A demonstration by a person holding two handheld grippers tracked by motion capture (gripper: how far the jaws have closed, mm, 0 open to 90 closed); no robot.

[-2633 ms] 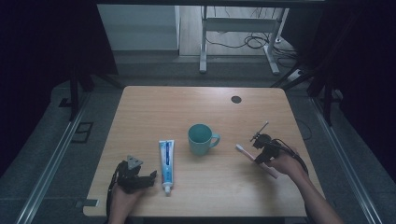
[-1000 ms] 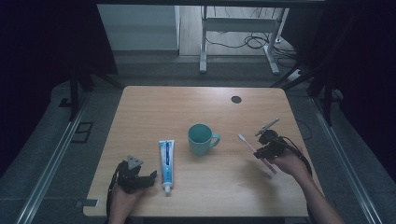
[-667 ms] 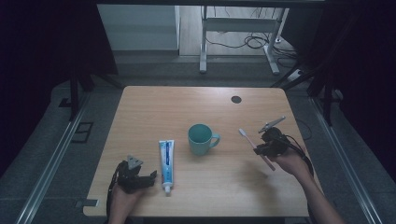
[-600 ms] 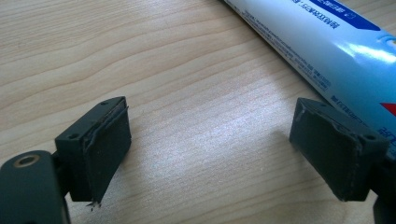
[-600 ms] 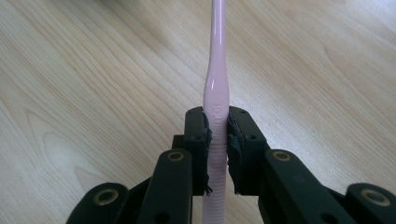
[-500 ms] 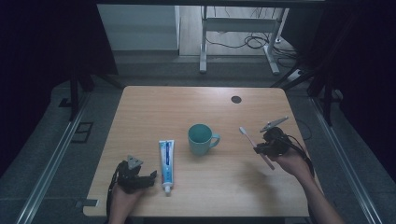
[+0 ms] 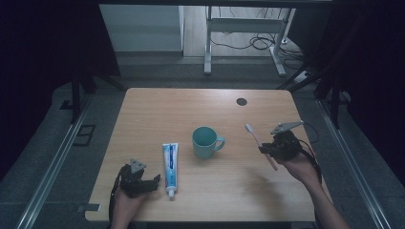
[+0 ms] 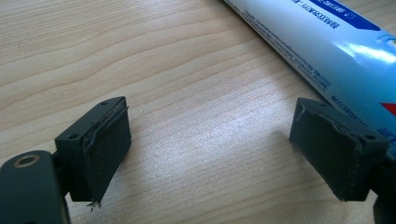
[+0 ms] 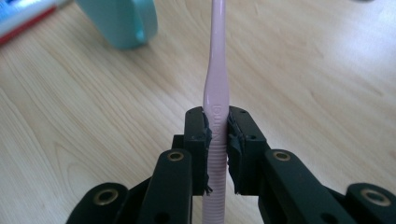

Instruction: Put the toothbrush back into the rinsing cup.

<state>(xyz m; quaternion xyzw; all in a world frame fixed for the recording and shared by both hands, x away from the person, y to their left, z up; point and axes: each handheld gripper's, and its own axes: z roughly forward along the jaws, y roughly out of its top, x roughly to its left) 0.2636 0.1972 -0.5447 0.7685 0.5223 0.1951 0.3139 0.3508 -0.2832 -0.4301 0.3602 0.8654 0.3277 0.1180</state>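
The right gripper (image 7: 265,149) is clamped on a pink toothbrush (image 7: 260,145), its pads pressed on the ribbed grip of the handle. Seen from above, the brush hangs in the air off the table (image 7: 157,109) at about 4 o'clock from the table's middle, bristle head toward 11 o'clock, handle end toward 5. In the right gripper view the handle (image 9: 215,93) runs straight up between the jaws, with the mug (image 9: 122,21) at 11 o'clock.

The left gripper (image 7: 154,181) rests near the 7 o'clock corner, jaws spread wide with nothing between them. In the left gripper view one jaw sits just beside the toothpaste (image 8: 322,42); whether they touch I cannot tell.

The teal mug (image 7: 206,142) stands upright near the middle, handle at 3 o'clock. The toothpaste tube (image 7: 170,162) lies flat at its 8 o'clock, cap toward the near edge.

The table is pale wood with visible grain and a dark round cap (image 7: 241,101) at 1 o'clock. The room is dim. Beyond the far edge are a grey floor, white desk legs (image 7: 208,43) and loose cables (image 7: 258,43); metal rails (image 7: 52,162) run along both sides.
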